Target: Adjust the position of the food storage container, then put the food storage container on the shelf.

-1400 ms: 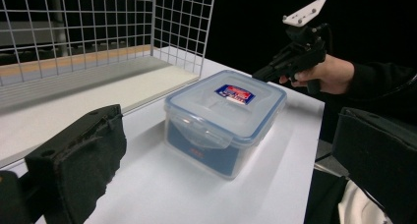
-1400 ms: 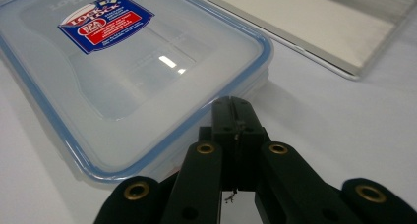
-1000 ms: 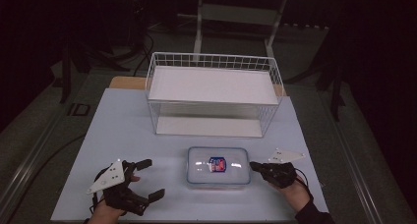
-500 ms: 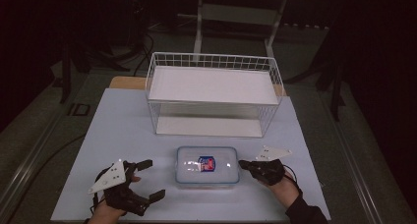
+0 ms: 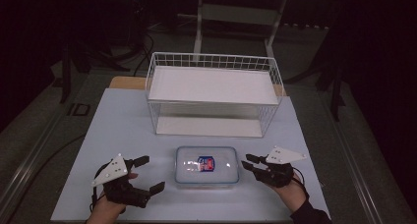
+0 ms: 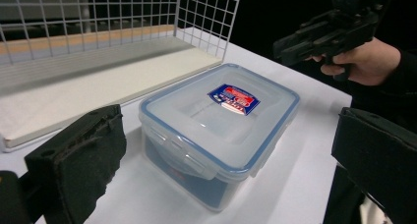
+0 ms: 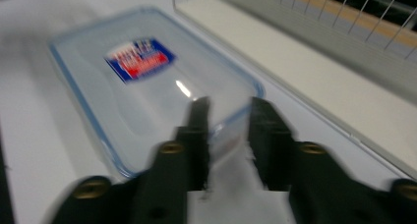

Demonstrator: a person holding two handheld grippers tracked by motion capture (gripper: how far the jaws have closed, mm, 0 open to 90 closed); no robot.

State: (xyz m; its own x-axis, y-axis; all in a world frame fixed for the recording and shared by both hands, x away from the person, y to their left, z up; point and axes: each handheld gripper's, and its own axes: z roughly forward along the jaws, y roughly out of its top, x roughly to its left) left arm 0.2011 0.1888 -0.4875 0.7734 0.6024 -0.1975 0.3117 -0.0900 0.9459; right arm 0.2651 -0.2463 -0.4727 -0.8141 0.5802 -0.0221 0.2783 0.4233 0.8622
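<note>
A clear lidded plastic box (image 5: 207, 166) with a blue seal and a red-and-blue label lies on the white table, in front of the basket. My left gripper (image 5: 150, 174) stands wide open just left of the box, not touching it. In the left gripper view the box (image 6: 219, 130) sits ahead between the spread jaws. My right gripper (image 5: 247, 162) is at the box's right end. Its jaws have just been opening and now stand slightly apart. In the blurred right gripper view the box's (image 7: 147, 81) near rim shows in the gap of the gripper (image 7: 228, 111), with no pad pressing on it.
A white wire basket (image 5: 211, 62) with a white board inside stands at the back of the table (image 5: 123, 126). Its open front faces the box. The room around the table is dark, with cables on the floor at the left.
The box has slid a little to the left with the right gripper behind it. The right gripper's jaws, shut before, are now parted. The left gripper has stayed put.
</note>
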